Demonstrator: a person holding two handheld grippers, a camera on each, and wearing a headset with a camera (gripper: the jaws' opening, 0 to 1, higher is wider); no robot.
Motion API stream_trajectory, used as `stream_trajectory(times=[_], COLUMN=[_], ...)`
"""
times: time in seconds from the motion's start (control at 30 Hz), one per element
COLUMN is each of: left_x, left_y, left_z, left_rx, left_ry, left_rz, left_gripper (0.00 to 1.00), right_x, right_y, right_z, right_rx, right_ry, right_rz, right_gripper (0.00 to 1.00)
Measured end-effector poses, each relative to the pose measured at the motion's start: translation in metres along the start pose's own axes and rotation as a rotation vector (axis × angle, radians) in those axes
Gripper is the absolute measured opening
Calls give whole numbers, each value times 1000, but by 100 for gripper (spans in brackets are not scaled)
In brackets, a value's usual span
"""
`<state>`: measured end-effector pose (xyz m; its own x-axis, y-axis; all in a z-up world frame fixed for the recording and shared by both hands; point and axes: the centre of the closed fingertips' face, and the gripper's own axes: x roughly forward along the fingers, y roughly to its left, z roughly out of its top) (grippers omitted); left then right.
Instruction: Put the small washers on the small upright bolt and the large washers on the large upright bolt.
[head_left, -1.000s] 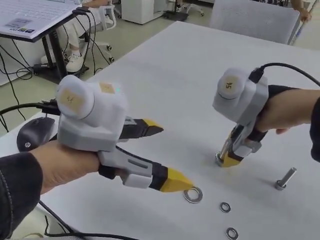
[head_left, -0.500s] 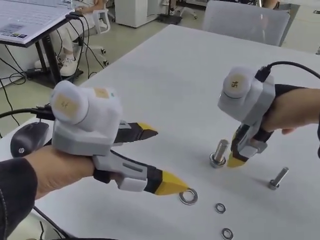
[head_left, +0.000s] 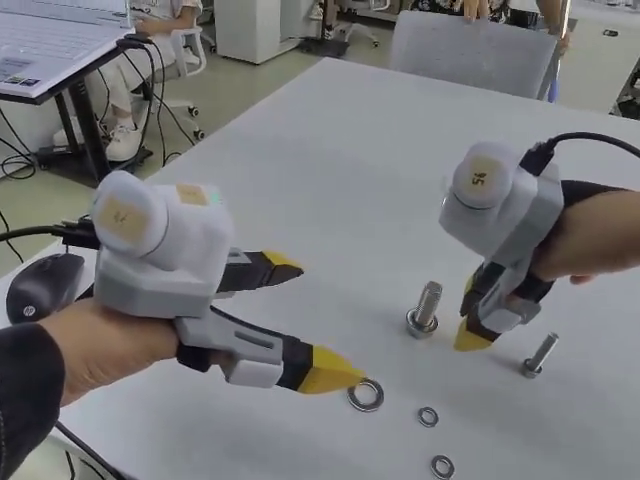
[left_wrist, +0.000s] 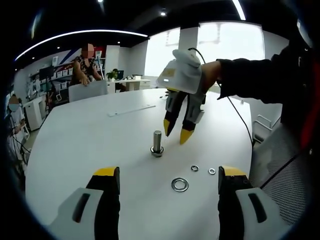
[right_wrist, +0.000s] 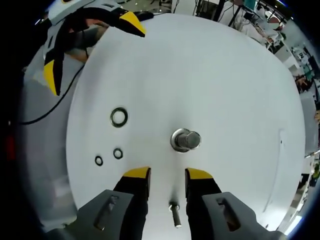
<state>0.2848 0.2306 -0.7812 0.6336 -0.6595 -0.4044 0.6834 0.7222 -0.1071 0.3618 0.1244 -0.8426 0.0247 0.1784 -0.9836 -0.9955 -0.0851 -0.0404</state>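
The large bolt (head_left: 427, 308) stands on its head at mid-table, with a ring around its base. My right gripper (head_left: 470, 318) hangs just right of it, tips down, narrowly open with nothing between the jaws. Right of that, the small bolt (head_left: 538, 355) stands on its head and looks tilted. A large washer (head_left: 365, 395) lies flat beside the lower yellow fingertip of my left gripper (head_left: 315, 320), which is wide open and empty. Two small washers (head_left: 428, 416) (head_left: 441, 466) lie nearer me. The right gripper view looks down on the large bolt (right_wrist: 186, 139) and the small bolt (right_wrist: 174, 210).
The white table (head_left: 330, 160) stretches far ahead. A grey chair (head_left: 470, 55) stands at its far end. A black mouse (head_left: 30, 285) lies at the table's left edge, and a desk with cables stands beyond it. A person sits in the background.
My right gripper has come off the large bolt and moved a little right, leaving the bolt standing alone. The left gripper has hardly moved. The head camera has shifted.
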Motion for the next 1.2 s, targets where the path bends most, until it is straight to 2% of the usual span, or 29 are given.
stream_trajectory(times=[0.1,0.23,0.37,0.67,1.2], left_x=[0,-1,-2,-4,-10], left_y=[0,1,2,2,4], left_z=[1,0,-1,-3,-11], left_rx=[1,1,1,9,7], left_ry=[-2,-2,-1,9,18], left_rz=[2,4,8,15,35], left_gripper=[80,80,80,80,80], right_x=[-2,-6,-8,3,25], right_y=[2,15,29,56,73], right_z=[1,4,14,36,62], right_rx=[-2,-11,-45,-109,-168], right_ry=[-8,-24,-41,-52,-53], right_rz=[-2,4,10,47,69], right_gripper=[29,29,30,30,32])
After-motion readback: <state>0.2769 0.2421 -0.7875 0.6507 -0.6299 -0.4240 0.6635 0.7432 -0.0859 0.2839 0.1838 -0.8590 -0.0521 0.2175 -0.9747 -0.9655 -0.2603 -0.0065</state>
